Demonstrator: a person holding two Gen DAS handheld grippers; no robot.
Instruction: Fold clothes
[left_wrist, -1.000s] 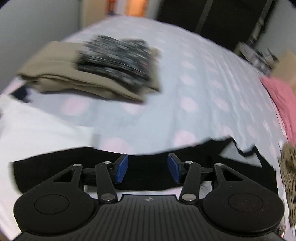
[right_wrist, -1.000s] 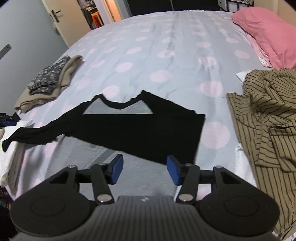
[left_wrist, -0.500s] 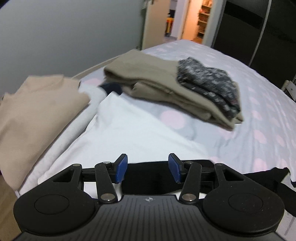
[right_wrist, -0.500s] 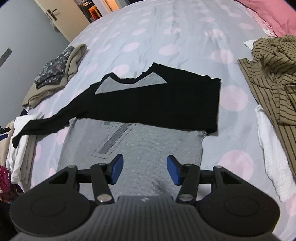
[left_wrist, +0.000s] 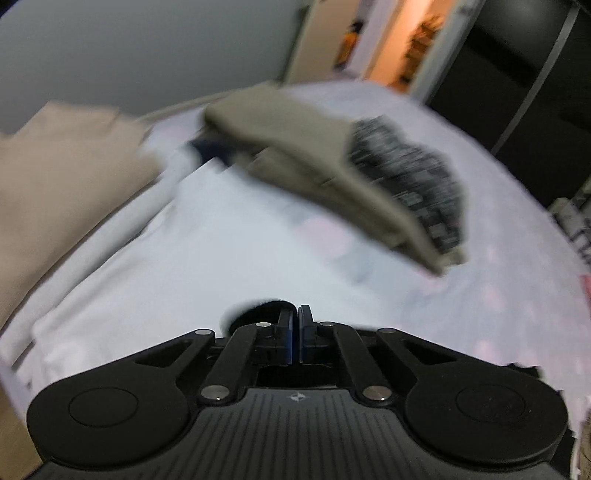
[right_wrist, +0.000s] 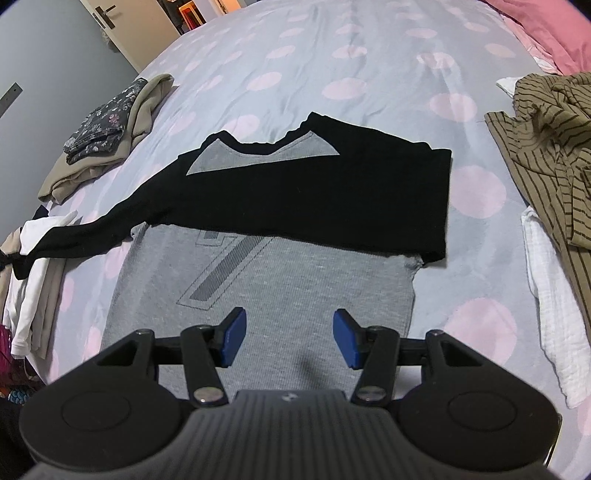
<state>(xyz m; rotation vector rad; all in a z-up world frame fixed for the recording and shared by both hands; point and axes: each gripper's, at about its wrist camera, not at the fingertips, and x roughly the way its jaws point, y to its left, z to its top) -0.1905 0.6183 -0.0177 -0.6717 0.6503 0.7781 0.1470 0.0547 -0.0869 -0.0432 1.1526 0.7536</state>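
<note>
Shirt fold under way; the sleeve step is in hand.

The grey-and-black shirt (right_wrist: 266, 280) is lying flat on the spotted bed (right_wrist: 332, 62), grey body nearest the right wrist camera, black yoke across it toward 12 o'clock. One black sleeve already appears to be lying folded over the chest. The other black sleeve (right_wrist: 85, 236) is trailing out toward 9 o'clock, its cuff draped onto a white garment (right_wrist: 33, 295) at the bed's edge.

The left gripper (left_wrist: 295, 325) is sitting with its fingers pressed together, dark cloth bunched right at the tips; this is most likely that sleeve's cuff being pinched, though blur hides the contact itself.

The right gripper (right_wrist: 288, 336) is hovering over the grey hem, fingers spread, nothing between them.

Next move, by my reading: carrying the cuff in toward 3 o'clock, laying the sleeve across the black band, keeping it clear of the white garment. The right side is likely waiting for the hem fold.

A folded stack (right_wrist: 107, 136) is sitting at 10 o'clock, a striped garment (right_wrist: 546, 147) at 2 o'clock.
</note>
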